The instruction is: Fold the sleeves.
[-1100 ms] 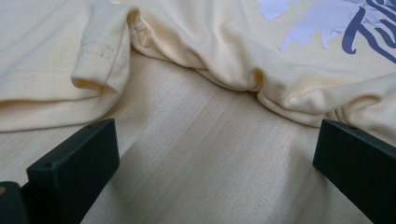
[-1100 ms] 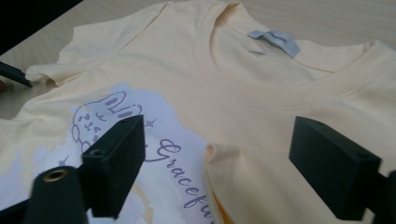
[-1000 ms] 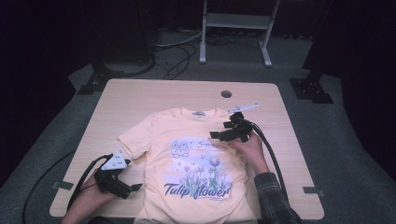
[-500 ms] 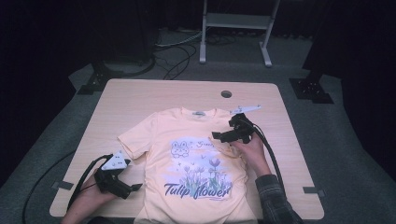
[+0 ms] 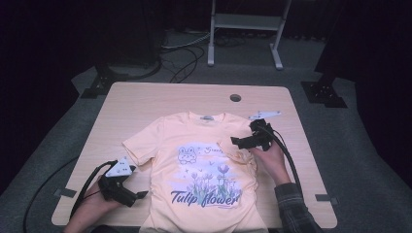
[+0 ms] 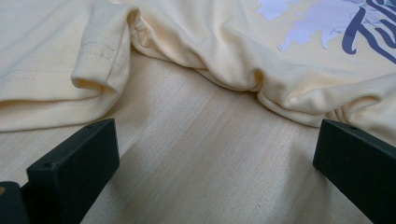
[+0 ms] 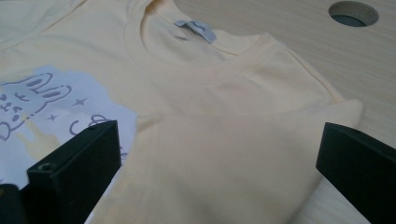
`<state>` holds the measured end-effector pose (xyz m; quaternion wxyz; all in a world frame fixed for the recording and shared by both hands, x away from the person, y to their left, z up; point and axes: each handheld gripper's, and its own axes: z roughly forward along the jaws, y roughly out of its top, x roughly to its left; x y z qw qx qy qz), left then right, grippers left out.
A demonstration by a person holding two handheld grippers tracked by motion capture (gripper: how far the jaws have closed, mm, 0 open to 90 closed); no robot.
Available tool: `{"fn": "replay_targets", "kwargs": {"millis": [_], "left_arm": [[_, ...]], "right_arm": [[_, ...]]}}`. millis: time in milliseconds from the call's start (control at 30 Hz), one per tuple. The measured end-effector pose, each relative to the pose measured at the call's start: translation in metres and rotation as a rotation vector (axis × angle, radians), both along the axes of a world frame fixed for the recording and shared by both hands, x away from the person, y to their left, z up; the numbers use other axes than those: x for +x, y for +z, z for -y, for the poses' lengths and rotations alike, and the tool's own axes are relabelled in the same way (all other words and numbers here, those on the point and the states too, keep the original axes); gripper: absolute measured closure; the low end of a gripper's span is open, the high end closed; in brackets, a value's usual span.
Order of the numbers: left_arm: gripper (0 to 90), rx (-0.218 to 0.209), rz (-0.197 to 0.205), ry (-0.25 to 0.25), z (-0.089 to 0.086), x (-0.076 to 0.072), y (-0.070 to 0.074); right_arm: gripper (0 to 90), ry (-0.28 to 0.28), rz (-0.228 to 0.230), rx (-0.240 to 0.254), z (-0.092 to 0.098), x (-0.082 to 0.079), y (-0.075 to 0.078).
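Soft yellow cotton t-shirt point(image 5: 204, 170), centre frame | light, limp, bunches | grab folded sleeve edge point(image 7: 243, 154) | left gripper point(image 5: 138, 196) agape, empty | right gripper point(image 5: 237, 141) just spreading wide, nothing pinched

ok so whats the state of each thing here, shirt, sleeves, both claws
t-shirt: flat on the table, print up
right sleeve: folded in over the chest
left sleeve: spread out, unfolded
right claw: just opened, nothing gripped, over the folded sleeve
left claw: open, empty, at the shirt's side edge
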<state>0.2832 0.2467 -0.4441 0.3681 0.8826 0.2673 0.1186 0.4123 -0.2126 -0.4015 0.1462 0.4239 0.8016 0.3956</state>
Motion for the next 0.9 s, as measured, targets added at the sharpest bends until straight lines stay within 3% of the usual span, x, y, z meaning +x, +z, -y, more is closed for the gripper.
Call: {"fn": "replay_targets", "kwargs": {"millis": [433,667,767,900], "left_arm": [[0.0,0.001,0.001,0.0,0.0,0.0,0.0],[0.0,0.001,0.0,0.002,0.0,0.001,0.0],[0.0,0.001,0.0,0.001,0.0,0.001,0.0],[0.0,0.001,0.0,0.002,0.0,0.001,0.0]], "right_arm": [[0.0,-0.045,-0.018,-0.014,0.02,-0.011,-0.009],[0.0,-0.039,-0.023,-0.053,0.014,-0.017,-0.016],[0.0,-0.03,-0.015,-0.094,0.01,-0.02,-0.018],[0.0,-0.028,-0.005,-0.092,0.012,-0.024,-0.019]]}}
